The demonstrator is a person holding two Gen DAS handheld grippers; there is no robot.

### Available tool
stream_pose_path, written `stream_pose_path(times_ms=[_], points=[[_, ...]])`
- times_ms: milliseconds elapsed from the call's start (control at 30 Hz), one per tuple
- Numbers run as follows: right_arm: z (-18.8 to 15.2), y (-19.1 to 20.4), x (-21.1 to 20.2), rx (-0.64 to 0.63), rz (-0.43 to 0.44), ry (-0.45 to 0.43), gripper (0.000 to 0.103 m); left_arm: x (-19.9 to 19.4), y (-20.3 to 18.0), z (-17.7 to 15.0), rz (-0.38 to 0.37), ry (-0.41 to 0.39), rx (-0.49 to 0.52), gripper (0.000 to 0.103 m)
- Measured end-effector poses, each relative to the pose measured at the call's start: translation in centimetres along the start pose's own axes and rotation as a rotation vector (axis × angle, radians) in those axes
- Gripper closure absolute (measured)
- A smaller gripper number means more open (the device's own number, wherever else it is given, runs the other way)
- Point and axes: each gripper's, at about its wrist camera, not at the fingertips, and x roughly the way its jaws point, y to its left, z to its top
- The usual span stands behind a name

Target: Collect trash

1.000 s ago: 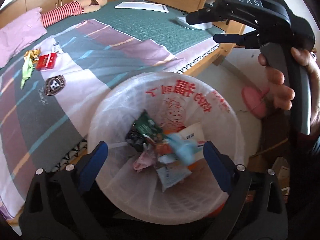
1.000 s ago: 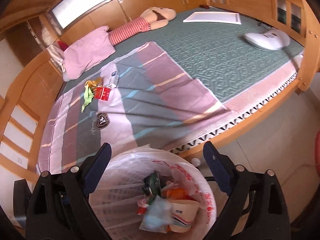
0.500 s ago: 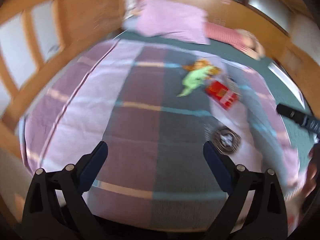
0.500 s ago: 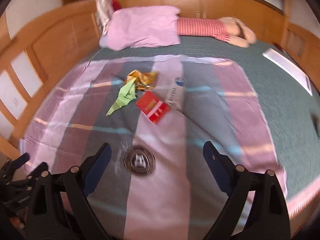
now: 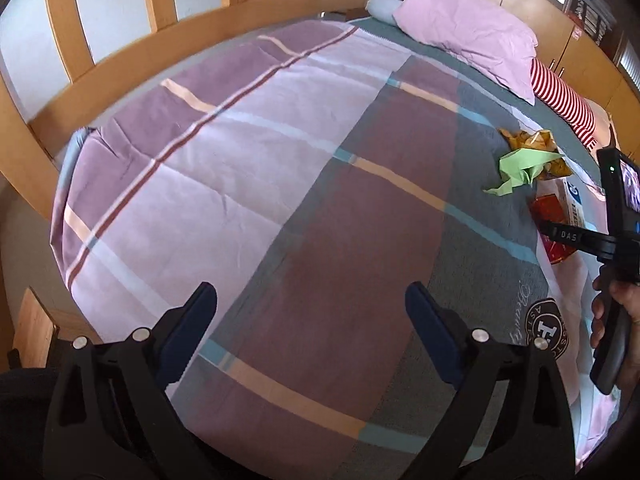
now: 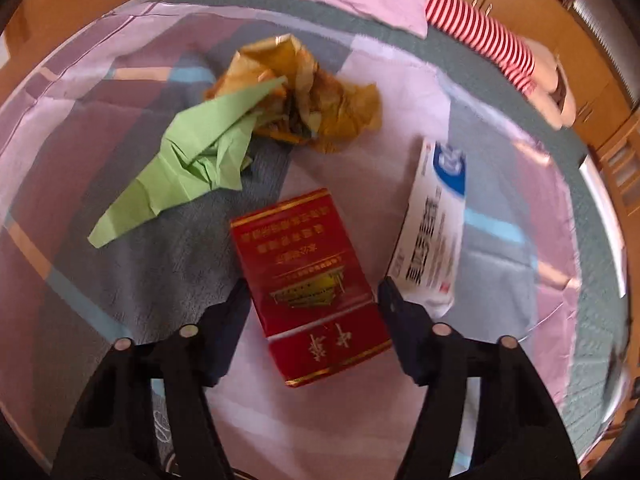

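A red cigarette box (image 6: 308, 280) lies on the striped blanket (image 6: 120, 240). My right gripper (image 6: 312, 304) is open with one finger on each side of the box, low over it. A crumpled green paper (image 6: 192, 168), a crumpled yellow wrapper (image 6: 304, 92) and a white-and-blue box (image 6: 436, 232) lie around it. My left gripper (image 5: 312, 316) is open and empty over the blanket (image 5: 240, 160). In the left wrist view the green paper (image 5: 520, 168), yellow wrapper (image 5: 536, 144) and red box (image 5: 556, 216) sit at the right, partly behind the right gripper's body (image 5: 616, 216).
A pink pillow (image 5: 468, 36) and a striped stuffed toy (image 6: 492, 48) lie at the head of the bed. A wooden bed rail (image 5: 100, 76) runs along the left side. The green mattress cover (image 6: 592, 272) shows to the right.
Both grippers swung away from the trash bin to the bed. My right gripper dropped down close over the red box, which now lies between its fingers.
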Motion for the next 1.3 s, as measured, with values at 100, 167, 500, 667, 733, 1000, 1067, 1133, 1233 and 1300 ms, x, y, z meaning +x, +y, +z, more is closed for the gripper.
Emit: stream_pose_path(times_ms=[100,167,500,667,733,1000,1067,1133,1233,1300], points=[[-1.0,-0.9,-1.9,0.121,0.139,0.013,0.042,-0.1,0.9,-0.1,0.007,-0.007,-0.048,0.008],[-2.4,-0.5,-3.7,0.215,0.331,0.043,0.043,-0.7,2.1,0.0,0.008,-0.039,-0.111,0.008],[-2.8,4.6,-9.2,0.214,0.520,-0.074,0.012,-0.5,3.5,-0.6,-0.049,0.005,-0.218,0.008],[3.2,2.0,-4.0,0.385,0.365,-0.101,0.010,0.3,2.5,-0.8,-0.067,0.037,-0.184,0.008],[4.1,2.2,-1.5,0.423,0.338,-0.083,0.010,0.5,2.6,-0.8,-0.071,0.045,-0.192,0.008],[2.4,3.4,1.0,0.333,0.291,-0.039,0.101,1.2,3.2,-0.7,-0.072,0.069,-0.232,0.008],[1.1,3.4,-0.2,0.300,0.346,-0.031,0.102,0.9,3.2,-0.7,-0.066,0.057,-0.232,0.008],[-0.4,3.8,-1.8,0.249,0.368,-0.027,0.102,0.7,3.0,-0.7,-0.060,0.047,-0.226,0.008],[-2.8,3.7,-3.1,0.212,0.428,0.014,0.102,0.4,2.8,-0.8,-0.059,0.036,-0.220,0.008],[-4.2,3.8,-3.9,0.210,0.478,0.039,0.102,0.1,2.7,-0.8,-0.055,0.023,-0.213,0.008]])
